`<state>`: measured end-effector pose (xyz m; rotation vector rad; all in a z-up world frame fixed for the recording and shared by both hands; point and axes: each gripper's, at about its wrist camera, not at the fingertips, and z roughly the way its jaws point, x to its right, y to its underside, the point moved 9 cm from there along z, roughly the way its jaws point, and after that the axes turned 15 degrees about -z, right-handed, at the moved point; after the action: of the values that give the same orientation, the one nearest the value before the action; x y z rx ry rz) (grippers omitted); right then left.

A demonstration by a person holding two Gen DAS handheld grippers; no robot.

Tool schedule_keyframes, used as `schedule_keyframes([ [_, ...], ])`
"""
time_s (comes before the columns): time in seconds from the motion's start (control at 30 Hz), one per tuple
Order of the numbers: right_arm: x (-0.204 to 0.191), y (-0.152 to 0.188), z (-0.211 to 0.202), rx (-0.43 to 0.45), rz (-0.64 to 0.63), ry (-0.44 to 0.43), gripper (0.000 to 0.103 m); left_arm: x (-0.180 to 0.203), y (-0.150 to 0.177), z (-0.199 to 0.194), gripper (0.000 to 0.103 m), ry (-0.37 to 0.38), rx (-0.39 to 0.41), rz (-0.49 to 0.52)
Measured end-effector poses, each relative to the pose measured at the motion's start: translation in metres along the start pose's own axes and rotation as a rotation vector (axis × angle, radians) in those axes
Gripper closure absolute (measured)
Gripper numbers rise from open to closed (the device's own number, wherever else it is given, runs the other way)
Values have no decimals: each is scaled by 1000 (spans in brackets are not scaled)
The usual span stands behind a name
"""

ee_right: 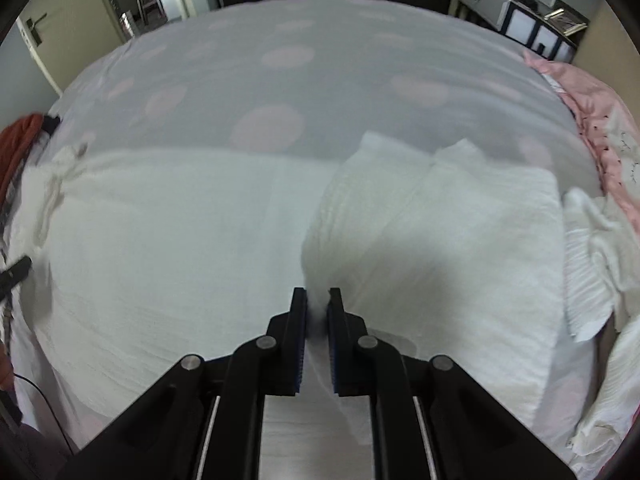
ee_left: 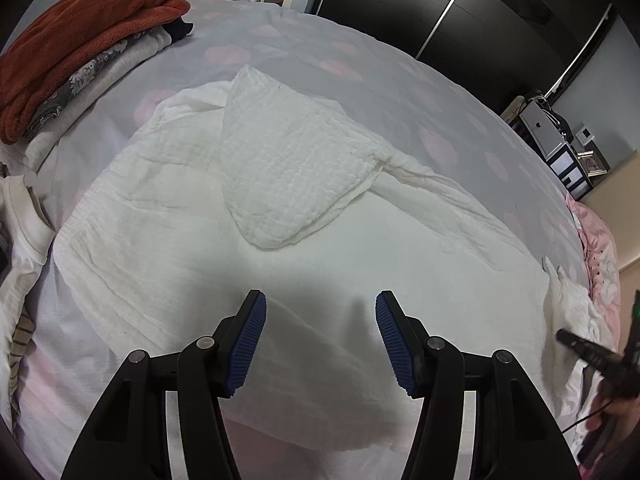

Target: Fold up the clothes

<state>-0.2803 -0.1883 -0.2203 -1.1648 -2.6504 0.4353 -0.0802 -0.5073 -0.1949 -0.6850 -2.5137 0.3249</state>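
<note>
A white crinkled garment (ee_left: 280,184) lies spread on the bed, with one textured part folded over its middle. My left gripper (ee_left: 320,336) is open and empty, hovering just above the garment's near part. In the right wrist view the same white garment (ee_right: 420,232) is blurred, and a fold of it rises between the pads. My right gripper (ee_right: 318,320) is shut on that fold of the garment. The right gripper also shows in the left wrist view (ee_left: 592,356) at the far right edge.
A stack of folded clothes topped by a rust-red towel (ee_left: 80,44) sits at the bed's far left. More white clothes (ee_left: 20,232) lie at the left edge. A pink blanket (ee_right: 592,120) bunches at the right. A dark wardrobe (ee_left: 460,12) stands behind the bed.
</note>
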Motion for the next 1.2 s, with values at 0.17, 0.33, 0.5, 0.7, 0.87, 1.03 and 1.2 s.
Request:
schedule_keyframes([
  [0.17,-10,8,10,-14,1,-54,84,5,-1,5,44,6,-5,17],
  [0.33,3,17,-27,63,18,-42,80,7,-3,6,44,19,-9,4],
  [0.5,22,24,-53,85,30,-1,80,7,-4,0,44,37,-6,-17],
  [0.7,19,24,-26,27,60,-8,80,8,-3,0,44,51,-19,-15],
  [0.87,16,24,-3,-21,86,-13,80,4,-5,2,44,59,-30,-35],
  [1.03,14,24,17,-64,115,-18,81,4,-5,7,44,71,-40,-49],
  [1.2,18,24,2,-13,109,-3,95,8,-4,8,44,76,-45,-38],
])
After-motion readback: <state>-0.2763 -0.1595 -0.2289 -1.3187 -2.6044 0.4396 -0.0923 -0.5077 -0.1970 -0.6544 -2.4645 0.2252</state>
